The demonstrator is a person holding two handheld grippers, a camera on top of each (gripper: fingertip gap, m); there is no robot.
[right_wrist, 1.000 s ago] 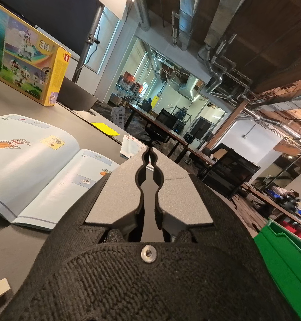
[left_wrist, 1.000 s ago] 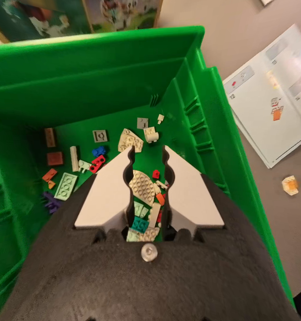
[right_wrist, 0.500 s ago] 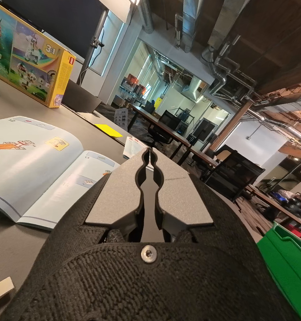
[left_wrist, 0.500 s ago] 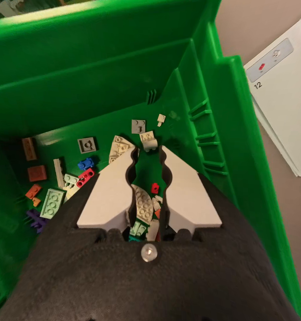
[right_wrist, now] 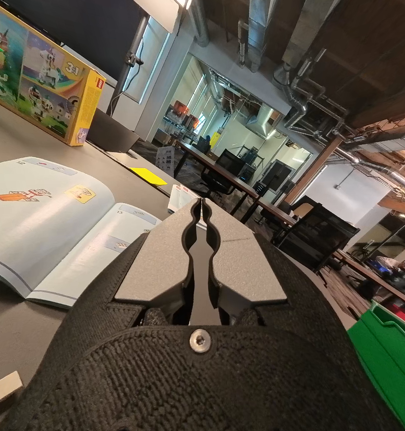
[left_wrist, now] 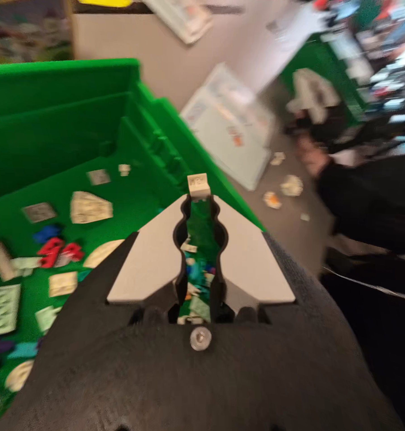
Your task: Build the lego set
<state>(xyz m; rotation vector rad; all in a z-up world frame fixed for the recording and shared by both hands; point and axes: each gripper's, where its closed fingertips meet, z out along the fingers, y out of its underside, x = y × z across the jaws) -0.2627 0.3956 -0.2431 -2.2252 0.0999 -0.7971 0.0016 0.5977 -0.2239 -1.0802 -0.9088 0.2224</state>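
Observation:
My left gripper [left_wrist: 198, 198] is shut on a small white lego piece [left_wrist: 198, 186] and holds it above the right wall of the green bin [left_wrist: 56, 130]. Several loose lego pieces lie on the bin floor, among them a tan wedge plate [left_wrist: 90, 207] and red pieces [left_wrist: 59, 251]. The left wrist view is blurred by motion. My right gripper [right_wrist: 201, 202] is shut and empty, low over the grey table [right_wrist: 14, 326], pointing past the open instruction booklet [right_wrist: 45, 217]. The booklet also shows in the left wrist view [left_wrist: 229, 130].
A few small white and orange pieces [left_wrist: 272, 200] lie on the table right of the bin. The yellow lego box [right_wrist: 45, 81] stands at the back left. A second green bin [right_wrist: 388, 354] sits at the right. A tan flat piece [right_wrist: 3, 387] lies near the front left. Across from one pair of fingers to the other is roughly 35 cm.
My left gripper went down into the bin, closed on the small white piece and lifted it up and to the right. The right gripper stayed shut and shifted only slightly.

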